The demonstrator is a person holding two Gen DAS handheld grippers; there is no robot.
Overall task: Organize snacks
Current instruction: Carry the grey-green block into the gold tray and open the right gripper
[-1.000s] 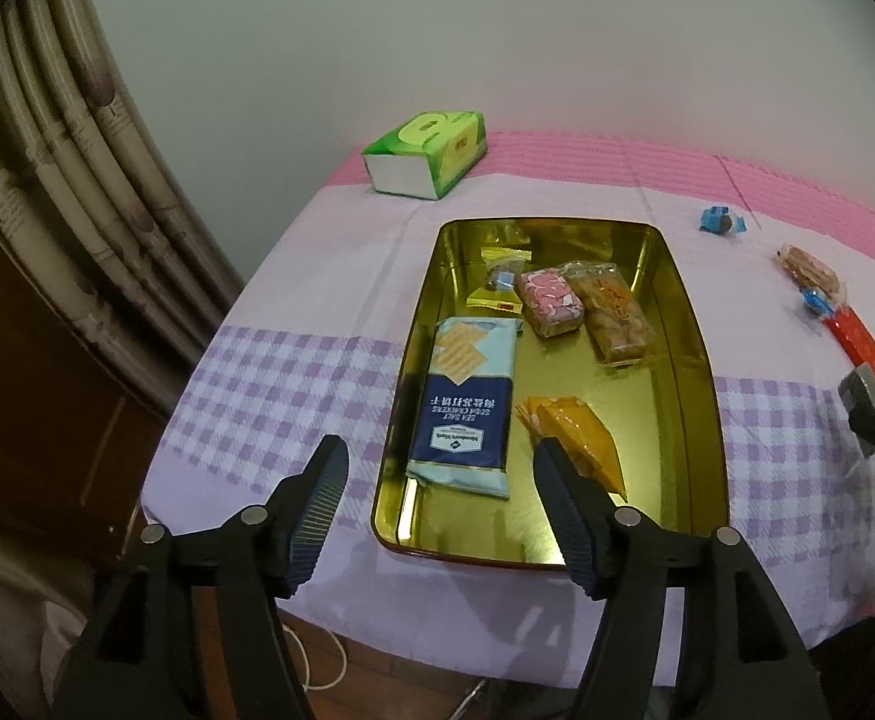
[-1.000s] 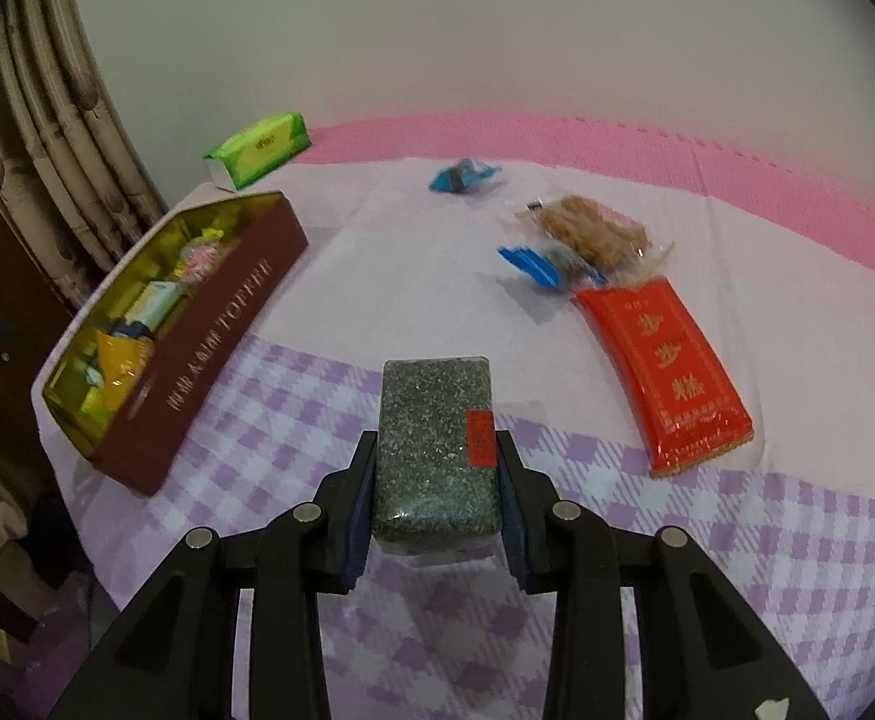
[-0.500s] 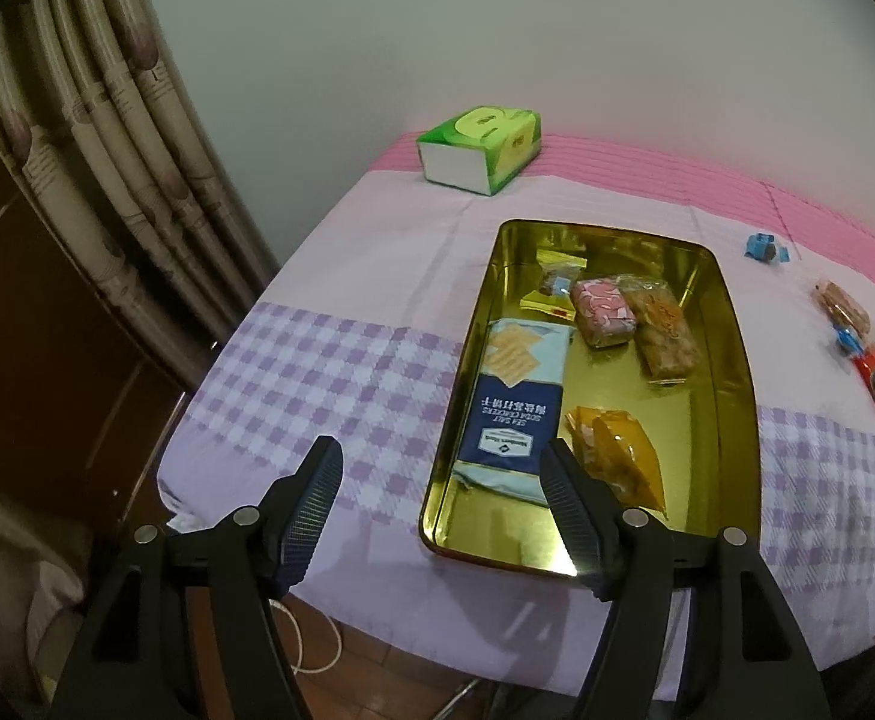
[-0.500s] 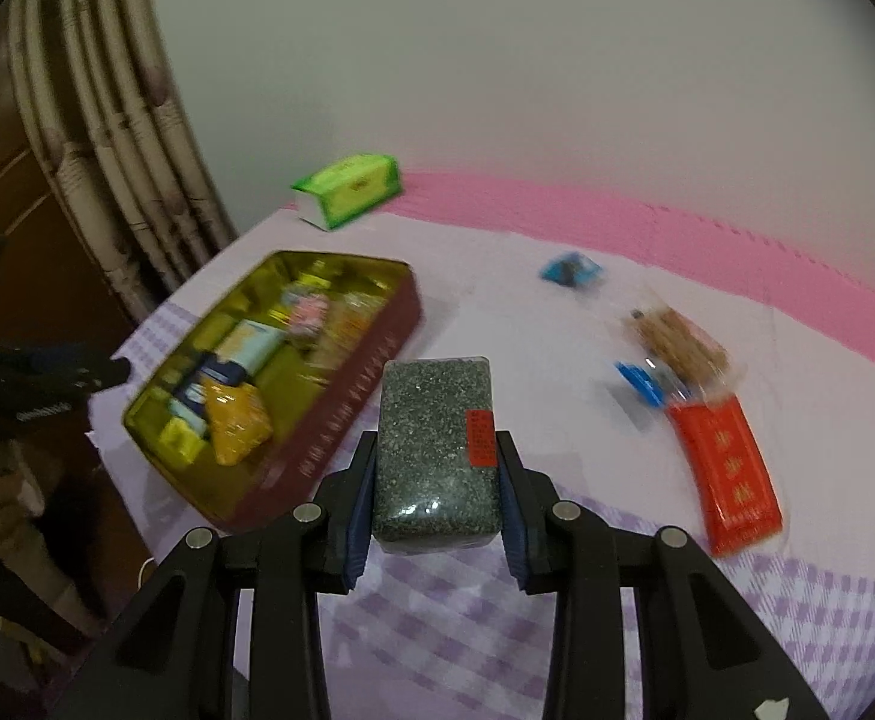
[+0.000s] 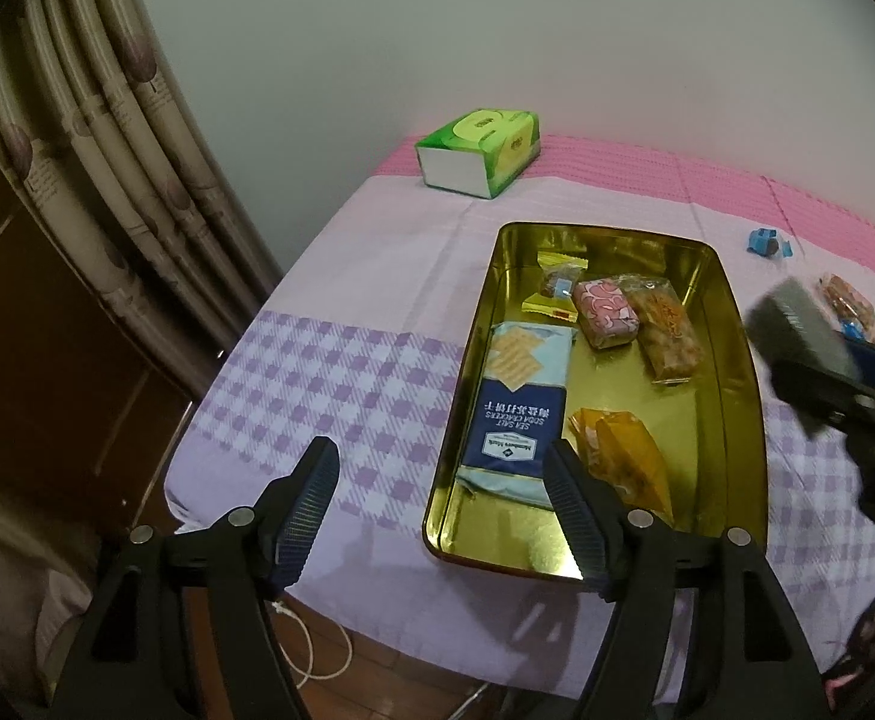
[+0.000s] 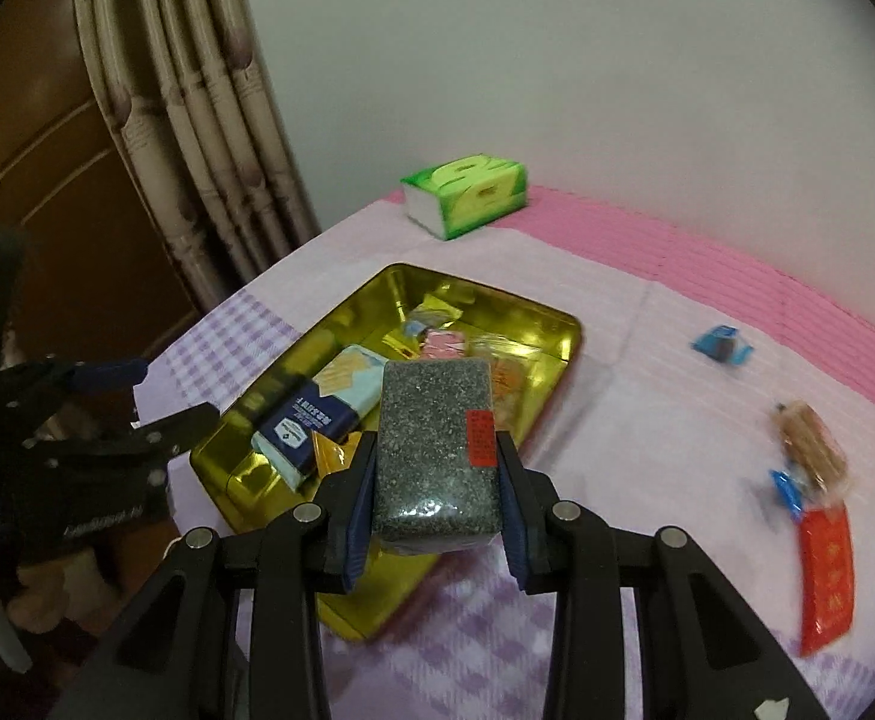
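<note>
A gold tin tray (image 5: 731,324) (image 6: 545,324) sits on the cloth and holds a blue cracker pack (image 5: 515,402) (image 6: 311,414), an orange packet (image 5: 623,462), a pink snack (image 5: 605,312) and other small snacks. My right gripper (image 6: 437,474) is shut on a dark speckled snack block (image 6: 434,444) and holds it above the tray's near right side; the block also shows in the left wrist view (image 5: 803,336). My left gripper (image 5: 443,498) is open and empty, above the tray's near left corner.
A green tissue box (image 5: 479,150) (image 6: 467,192) stands at the back by the wall. A red packet (image 6: 824,576), a brown snack (image 6: 809,438) and a blue candy (image 6: 722,345) lie right of the tray. A curtain (image 5: 119,138) hangs to the left.
My right gripper has carried the dark block leftwards, from over the checked cloth to above the tray. My left gripper has drifted left and back a little.
</note>
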